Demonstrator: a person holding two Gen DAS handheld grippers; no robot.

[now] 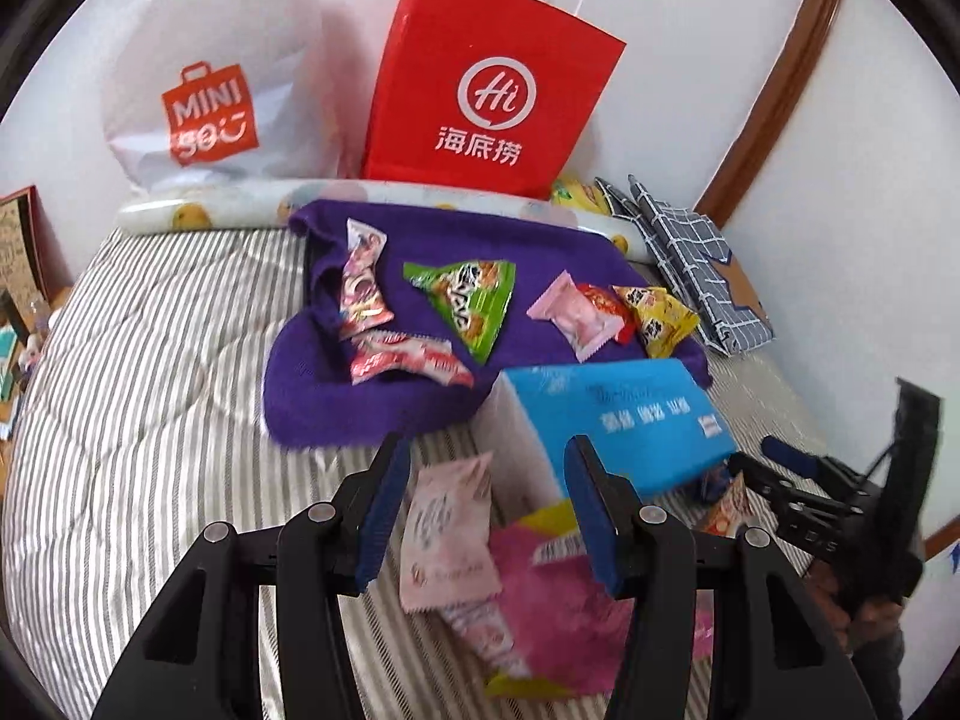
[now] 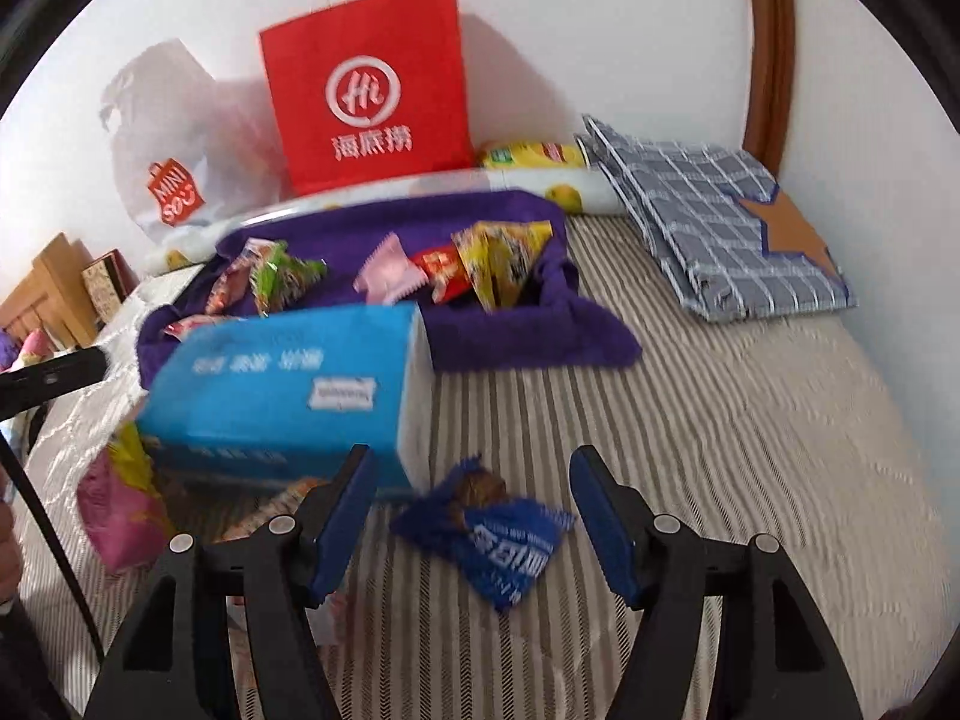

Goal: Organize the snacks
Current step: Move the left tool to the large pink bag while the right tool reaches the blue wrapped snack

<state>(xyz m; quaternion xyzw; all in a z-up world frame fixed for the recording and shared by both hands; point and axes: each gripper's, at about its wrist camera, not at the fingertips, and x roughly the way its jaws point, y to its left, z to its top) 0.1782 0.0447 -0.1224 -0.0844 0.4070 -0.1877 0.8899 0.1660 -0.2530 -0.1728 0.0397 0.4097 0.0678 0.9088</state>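
On the striped bed (image 1: 150, 372), going from the left, a white Miniso bag (image 1: 210, 90) leans against the wall with a red paper bag (image 1: 486, 90) beside it. Below them a purple cloth (image 1: 372, 384) lies spread out, carrying a pink-and-white snack (image 1: 363, 288), a green triangular packet (image 1: 474, 300), a pale pink candy (image 1: 576, 315) and a yellow packet (image 1: 657, 318). Just in front of the cloth sits a blue tissue pack (image 1: 630, 420), tilted. The left claw (image 1: 489, 519) hangs wide open with nothing held, above a pale pink sachet (image 1: 447, 540) that overlaps a magenta packet (image 1: 558, 606). Further right, the right claw (image 2: 474, 531) is also spread wide and empty, its blue pads either side of a blue wrapped snack (image 2: 498, 546) lying on the bed just beside the tissue pack; I cannot tell whether the pads touch it. At the far right a folded checked cloth (image 2: 714, 222) rests near the wall.
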